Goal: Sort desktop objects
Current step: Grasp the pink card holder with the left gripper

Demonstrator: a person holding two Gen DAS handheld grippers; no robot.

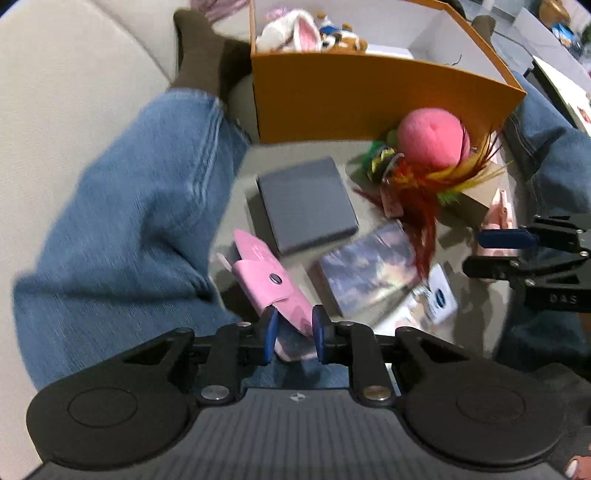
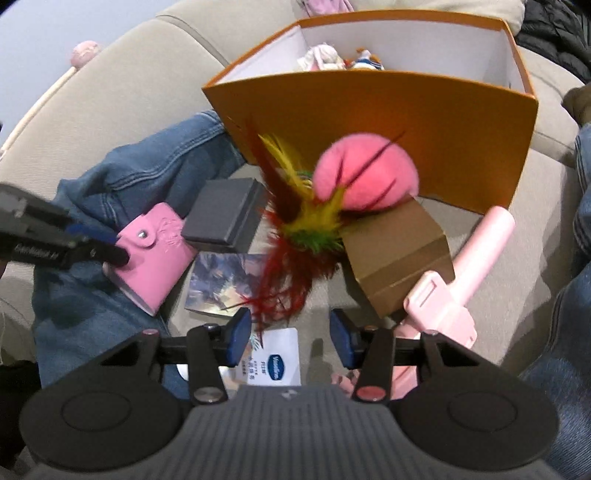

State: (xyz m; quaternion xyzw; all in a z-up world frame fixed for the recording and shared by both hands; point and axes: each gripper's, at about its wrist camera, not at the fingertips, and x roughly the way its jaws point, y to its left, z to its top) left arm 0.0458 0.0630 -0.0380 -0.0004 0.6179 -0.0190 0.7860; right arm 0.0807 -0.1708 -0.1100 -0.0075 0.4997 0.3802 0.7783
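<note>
The sofa (image 2: 122, 96) carries everything here, and my own legs in jeans (image 1: 122, 236) fence the clutter in on both sides. The orange box (image 2: 369, 125) stands open at the far end of the seat, with plush toys (image 1: 295, 31) already lying in its far corner, so I judge it the bin I am sorting into. Pressed against its near wall sits the pink ball (image 2: 365, 173), with the feather toy (image 2: 303, 229) across it and a brown carton (image 2: 399, 254) just below. A pink handle (image 2: 476, 251) lies toward the right edge of the seat; a grey case (image 1: 306, 203) and a photo card (image 1: 365, 269) lie in the middle, and a white sachet (image 2: 277, 358) is nearest me. My left gripper (image 1: 294, 334) has its fingers (image 1: 271, 334) clamped on the bottom end of the pink wallet (image 1: 266, 280), which hangs over my left leg near the seat's left edge. My right gripper (image 2: 290, 338) hovers with its fingers well apart over the sachet, holding nothing. To do this well I should lift the wallet high enough to clear the box's near wall before letting go, keep the grip firm since I hold only one end, and keep the right clear of the feathers.
</note>
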